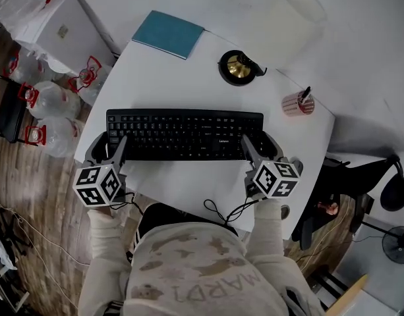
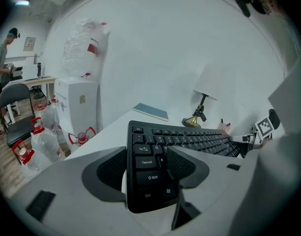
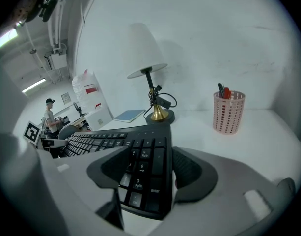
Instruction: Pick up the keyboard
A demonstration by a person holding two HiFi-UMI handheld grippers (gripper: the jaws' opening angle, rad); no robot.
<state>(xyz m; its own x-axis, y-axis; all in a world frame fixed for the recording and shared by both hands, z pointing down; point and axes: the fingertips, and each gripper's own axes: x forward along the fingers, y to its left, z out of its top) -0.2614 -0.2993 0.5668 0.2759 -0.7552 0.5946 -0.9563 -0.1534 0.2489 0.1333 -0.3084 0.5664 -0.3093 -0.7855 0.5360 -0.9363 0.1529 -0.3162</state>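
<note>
Closest to me, my left gripper (image 1: 108, 147) has its jaws pinching the left end of the black keyboard (image 1: 185, 131), with the Shift and Ctrl keys between them. My right gripper (image 1: 259, 147) has its jaws clamped on the number-pad end. The keyboard stretches sideways across the near half of a white table (image 1: 188, 78). Behind it stands a lamp (image 1: 240, 66) with a brass foot, and a pink pen cup (image 1: 297, 103) to its right. A teal book (image 1: 169, 33) lies at the far left. Clear water jugs (image 1: 53, 101) sit on the wood floor.
</note>
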